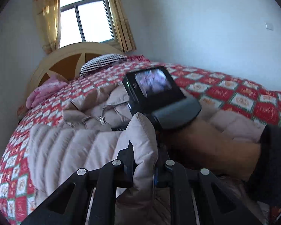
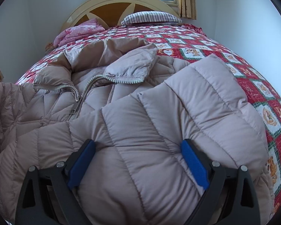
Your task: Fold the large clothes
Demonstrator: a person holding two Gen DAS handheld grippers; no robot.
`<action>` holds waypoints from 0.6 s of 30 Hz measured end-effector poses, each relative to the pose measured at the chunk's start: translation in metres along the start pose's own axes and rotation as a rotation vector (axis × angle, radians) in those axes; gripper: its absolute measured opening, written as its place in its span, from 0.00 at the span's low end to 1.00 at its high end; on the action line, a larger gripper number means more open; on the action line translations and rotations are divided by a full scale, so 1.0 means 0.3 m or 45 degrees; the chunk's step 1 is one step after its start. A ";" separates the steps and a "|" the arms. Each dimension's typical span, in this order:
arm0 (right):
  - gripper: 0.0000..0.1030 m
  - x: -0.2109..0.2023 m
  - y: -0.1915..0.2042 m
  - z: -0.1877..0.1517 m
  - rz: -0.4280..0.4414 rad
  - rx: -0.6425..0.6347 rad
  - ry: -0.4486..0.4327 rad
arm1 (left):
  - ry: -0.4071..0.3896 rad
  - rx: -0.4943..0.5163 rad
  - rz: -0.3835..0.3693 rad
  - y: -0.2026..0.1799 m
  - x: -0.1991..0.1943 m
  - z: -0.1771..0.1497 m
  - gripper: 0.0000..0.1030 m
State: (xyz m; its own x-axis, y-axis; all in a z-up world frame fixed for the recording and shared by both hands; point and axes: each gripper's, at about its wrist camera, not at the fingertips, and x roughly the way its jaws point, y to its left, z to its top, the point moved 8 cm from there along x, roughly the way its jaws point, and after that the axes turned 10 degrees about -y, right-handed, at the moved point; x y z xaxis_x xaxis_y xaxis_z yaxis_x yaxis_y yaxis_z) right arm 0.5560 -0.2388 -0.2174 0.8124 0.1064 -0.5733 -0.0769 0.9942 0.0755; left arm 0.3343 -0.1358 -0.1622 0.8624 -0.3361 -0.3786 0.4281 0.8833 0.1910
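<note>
The sleeve cuff is pinched in the left gripper; the jacket body lies ahead between the right gripper's spread jaws.

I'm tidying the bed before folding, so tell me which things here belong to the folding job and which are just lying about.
Part of the job:
- puffer jacket
- left claw, shut on a fold of the jacket
- right claw, open wide around the jacket

Just lying about:
- striped pillow
- pink blanket
- patchwork bedspread
- headboard
</note>
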 end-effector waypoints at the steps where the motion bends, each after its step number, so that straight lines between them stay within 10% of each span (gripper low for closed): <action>1: 0.93 0.001 -0.001 0.000 0.004 0.003 0.000 | 0.004 -0.007 -0.012 -0.010 0.014 -0.007 0.14; 6: 0.94 0.003 -0.002 -0.001 0.022 0.015 0.003 | -0.061 0.048 -0.051 -0.080 -0.024 0.052 0.20; 11: 0.94 0.005 -0.005 -0.001 0.032 0.024 0.003 | -0.198 0.046 -0.010 -0.047 -0.149 0.176 0.78; 18: 0.94 0.005 -0.004 -0.001 0.035 0.025 0.004 | -0.224 -0.084 0.215 0.264 -0.169 0.196 0.92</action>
State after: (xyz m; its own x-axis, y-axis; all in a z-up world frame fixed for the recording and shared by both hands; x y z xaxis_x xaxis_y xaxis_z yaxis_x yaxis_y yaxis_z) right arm 0.5572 -0.2399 -0.2186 0.8083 0.1339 -0.5734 -0.0879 0.9903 0.1074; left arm 0.3402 -0.0682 -0.0745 0.9565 -0.2285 -0.1815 0.2603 0.9492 0.1766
